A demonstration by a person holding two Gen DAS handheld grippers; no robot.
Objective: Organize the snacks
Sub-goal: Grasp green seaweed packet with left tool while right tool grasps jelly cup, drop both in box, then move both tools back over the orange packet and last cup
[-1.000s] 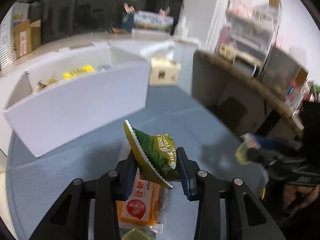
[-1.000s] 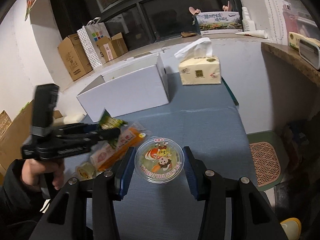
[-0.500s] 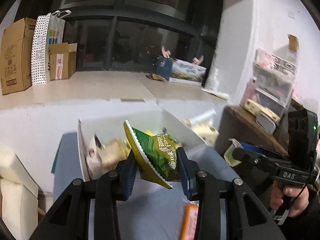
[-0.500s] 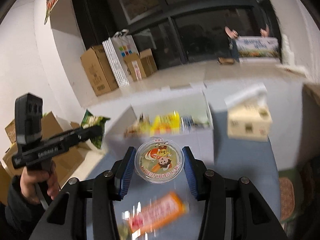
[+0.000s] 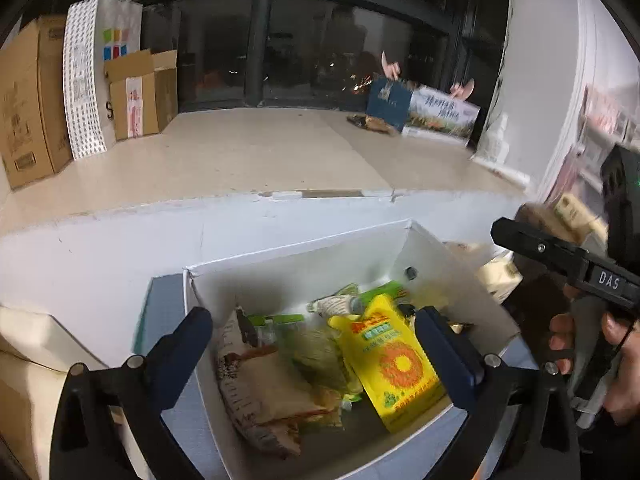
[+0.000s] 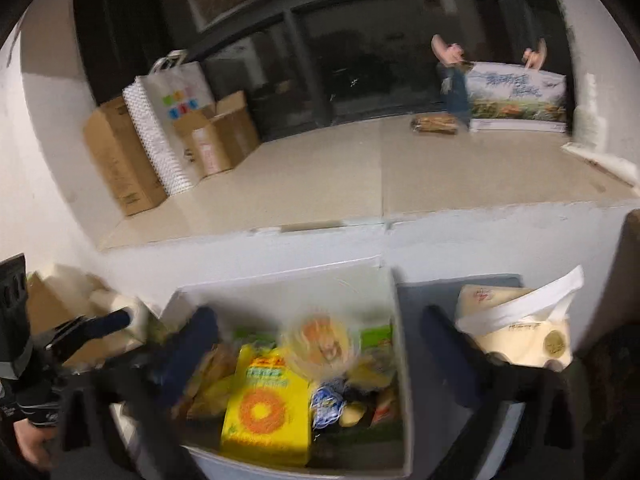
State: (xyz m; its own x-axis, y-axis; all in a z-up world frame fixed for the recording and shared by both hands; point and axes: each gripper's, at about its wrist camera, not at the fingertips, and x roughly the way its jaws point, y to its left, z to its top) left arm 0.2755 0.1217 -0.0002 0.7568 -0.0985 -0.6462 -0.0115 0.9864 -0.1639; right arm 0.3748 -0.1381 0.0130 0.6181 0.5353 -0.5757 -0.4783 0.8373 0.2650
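Inside box (image 5: 304, 264), yellow packet (image 5: 390, 364) lengthwise front-to-back.

white box (image 6: 401, 364) of snacks, yellow packet (image 6: 266, 404), tissue pack (image 6: 520, 330)

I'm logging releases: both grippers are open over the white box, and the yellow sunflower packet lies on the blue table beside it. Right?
Not quite. The left gripper and right gripper are both open over the white box, but the yellow sunflower packet lies inside the box among the other snacks, not on the table. Both wrist views show it.
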